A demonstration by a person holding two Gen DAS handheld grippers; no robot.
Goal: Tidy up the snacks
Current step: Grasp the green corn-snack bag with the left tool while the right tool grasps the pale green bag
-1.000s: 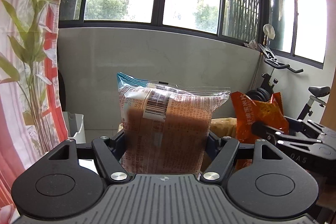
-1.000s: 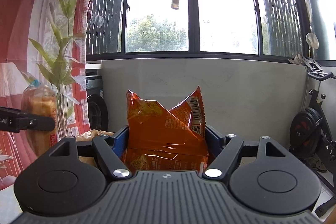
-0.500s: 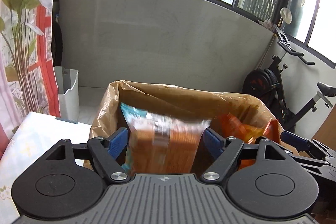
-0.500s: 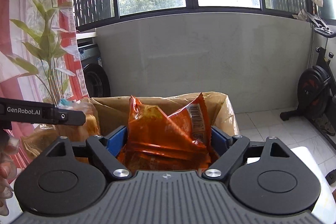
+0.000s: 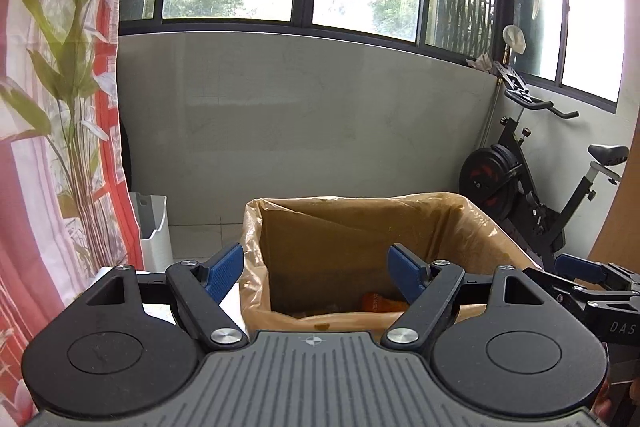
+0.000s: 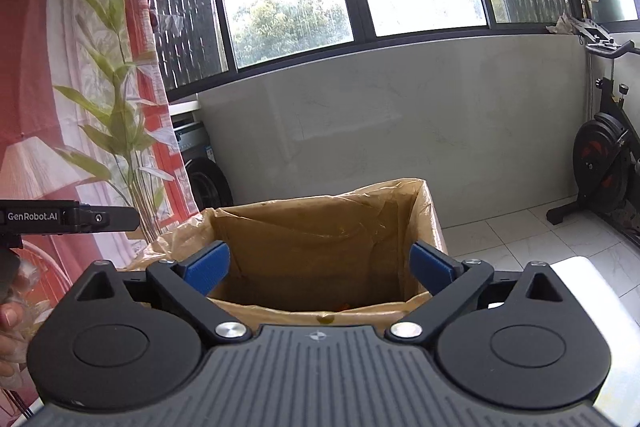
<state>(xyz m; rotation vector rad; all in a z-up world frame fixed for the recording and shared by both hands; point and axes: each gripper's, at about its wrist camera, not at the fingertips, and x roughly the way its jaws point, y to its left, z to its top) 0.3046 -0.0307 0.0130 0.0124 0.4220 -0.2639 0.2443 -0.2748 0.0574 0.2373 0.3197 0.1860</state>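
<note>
A cardboard box lined with a tan plastic bag [image 5: 360, 227] stands just ahead of both grippers; it also shows in the right wrist view [image 6: 320, 227]. My left gripper [image 5: 318, 273] is open and empty over the box's near rim. My right gripper [image 6: 318, 269] is open and empty over the same rim. An orange snack packet [image 5: 378, 301] lies at the bottom of the box; a sliver of it shows in the right wrist view [image 6: 344, 305]. The bread packet is hidden inside the box.
A white bin [image 5: 154, 231] stands on the floor to the left of the box. An exercise bike [image 5: 532, 183] stands at the right by the wall. A red patterned curtain [image 5: 52, 147] hangs at the left. The other gripper's body [image 5: 592, 291] is at the right.
Both grippers lowered their packets into the box and opened. The bread packet and the orange packet have left the jaws and dropped into the box. Both grippers have since tilted upward.
</note>
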